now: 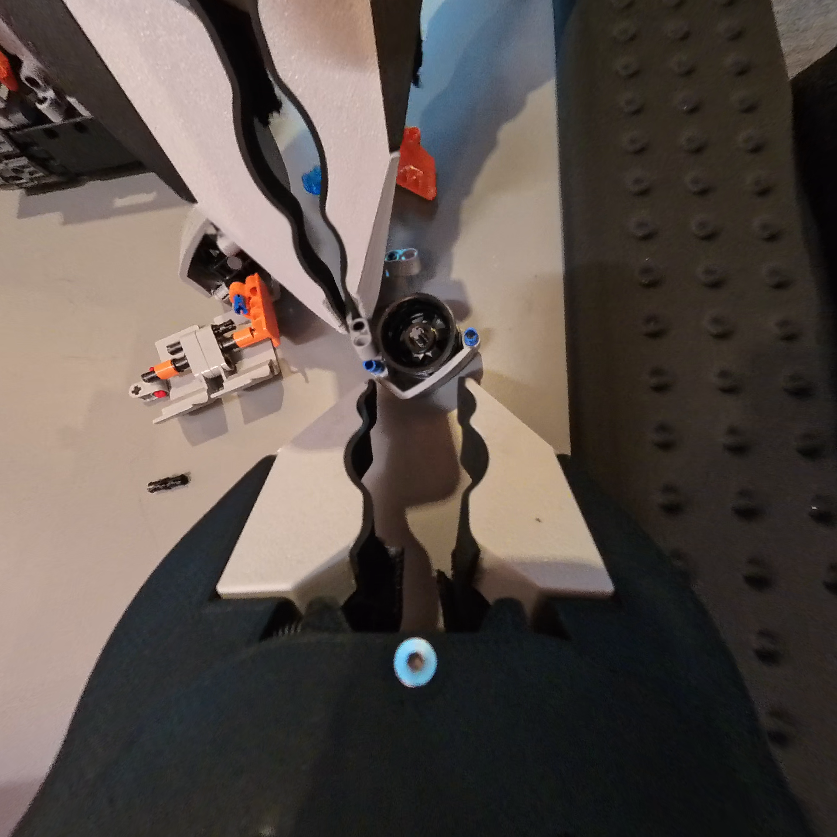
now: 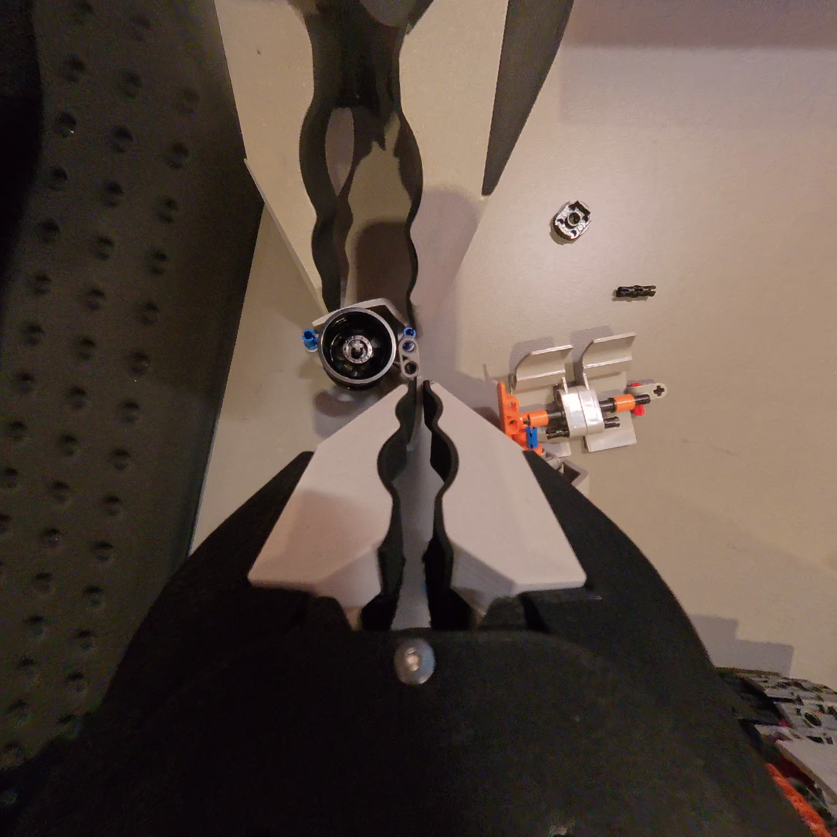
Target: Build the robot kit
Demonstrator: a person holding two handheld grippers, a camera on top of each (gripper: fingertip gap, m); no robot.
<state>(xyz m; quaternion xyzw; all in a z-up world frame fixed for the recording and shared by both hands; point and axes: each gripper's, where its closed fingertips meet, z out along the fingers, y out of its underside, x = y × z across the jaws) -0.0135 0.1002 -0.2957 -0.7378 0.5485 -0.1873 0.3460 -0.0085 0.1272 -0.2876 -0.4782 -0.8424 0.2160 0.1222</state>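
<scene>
The left gripper point(image 1: 419, 385) is clenched on the wheel assembly point(image 1: 416, 339), its two fingertips bearing on the outer faces of the grey angled bracket point(image 1: 425, 385) that cradles the black wheel hub point(image 1: 414, 337). In the left wrist view the assembly sits just above centre frame, raised over the beige table point(image 1: 90, 294). The right gripper point(image 2: 419, 385) enters that view from 11 o'clock and is closed almost fully on a grey two-hole connector point(image 2: 410, 358), which stands against the hub at its 9 o'clock side. In the right wrist view the connector lies at the hub's 3 o'clock. Blue pins point(image 1: 471, 336) project from both sides of the bracket. Handling estimate: the assembly is small, light, rigid plastic. The hub is round and smooth and would tend to roll or slip between pads, so the flat bracket faces are the better hold. The pin joints are friction fits and may separate under twisting load. The connector is tiny and is best pinched across its flat sides, leaving the holes free. On the table, at 9 o'clock of the assembly in the left wrist view, lies a grey and orange sub-assembly point(image 1: 213, 358), with a black pin point(image 1: 167, 482) at 8 o'clock. A transparent orange piece point(image 1: 416, 167) lies at 12 o'clock, and a black dimpled mat point(image 1: 679, 317) fills the 3 o'clock side.
</scene>
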